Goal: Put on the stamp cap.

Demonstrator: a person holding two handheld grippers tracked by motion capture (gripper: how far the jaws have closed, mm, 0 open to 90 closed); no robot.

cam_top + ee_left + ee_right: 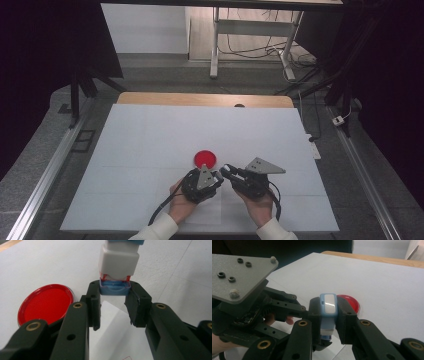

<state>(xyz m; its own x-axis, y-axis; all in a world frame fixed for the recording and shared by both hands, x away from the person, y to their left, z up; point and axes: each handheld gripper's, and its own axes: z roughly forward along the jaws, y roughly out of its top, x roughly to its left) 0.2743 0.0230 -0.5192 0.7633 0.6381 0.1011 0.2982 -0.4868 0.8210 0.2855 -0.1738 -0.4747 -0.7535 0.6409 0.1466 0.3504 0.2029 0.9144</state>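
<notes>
We work over the white bench [150, 130], with both hands low near its front edge and the two grippers meeting nose to nose. A round red ink pad [205, 159] lies open on the bench just beyond them, near but apart from what we hold.

The left gripper [113, 292] is closed on the blue end piece of a small white-and-blue stamp [117, 262]; its jaws clamp that blue part from both sides. The right gripper [327, 312] is closed as well, its jaws pressing the flanks of the stamp's other blue end. So the stamp hangs in the air between the two grippers, held at both ends, clear of the bench.

We judge the step in hand to be pulling the blue cap off the stamp's body, or seating it back on; we cannot tell which from here. To do it well, we keep both grips firm and move the hands straight along the stamp's long axis, without twisting, so the small piece does not slip out sideways. We stay just behind the ink pad and keep red ink off the jaws.
</notes>
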